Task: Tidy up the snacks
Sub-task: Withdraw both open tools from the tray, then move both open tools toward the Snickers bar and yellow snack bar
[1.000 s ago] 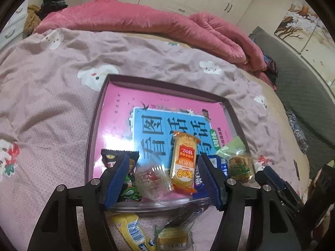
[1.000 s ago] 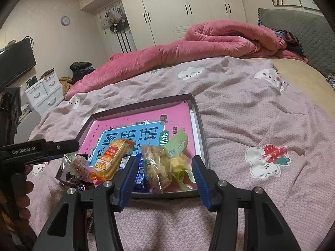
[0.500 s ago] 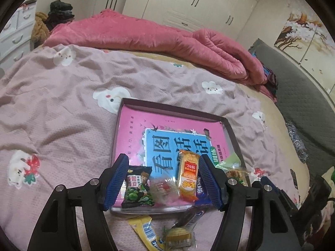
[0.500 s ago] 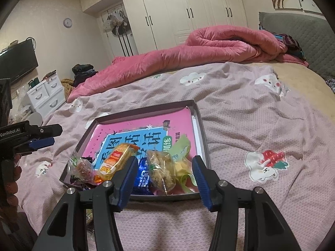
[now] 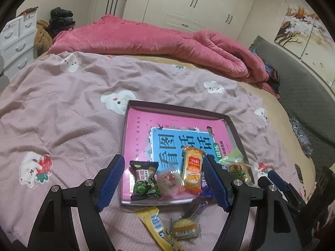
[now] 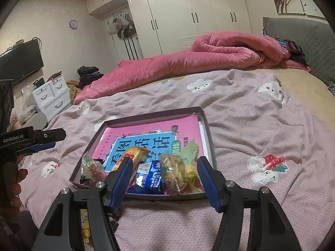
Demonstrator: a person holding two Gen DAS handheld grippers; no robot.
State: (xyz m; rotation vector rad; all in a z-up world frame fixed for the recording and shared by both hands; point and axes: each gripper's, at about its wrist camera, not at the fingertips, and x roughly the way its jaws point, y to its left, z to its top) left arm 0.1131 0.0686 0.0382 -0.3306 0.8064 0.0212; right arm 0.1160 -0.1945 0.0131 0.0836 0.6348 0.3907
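the left gripper hangs over the near edge of the tray, its jaws spread and just widened, nothing pinched between them. the right gripper hangs over the tray's near right corner, jaws also apart and just widened, gripping nothing.

the tray lies on the pink bedspread with a pink and blue book flat inside it. along the tray's near edge the snacks lie in a row: a green pea packet toward the left, a clear candy wrapper beside it, an orange biscuit pack leaning over the book, a blue packet, and a clear bag of brown snack beside a pale green pouch at the right corner.

outside the tray, on the bedspread just before its near edge, lie a yellow stick packet, a small yellow-brown packet and a dark wrapper.
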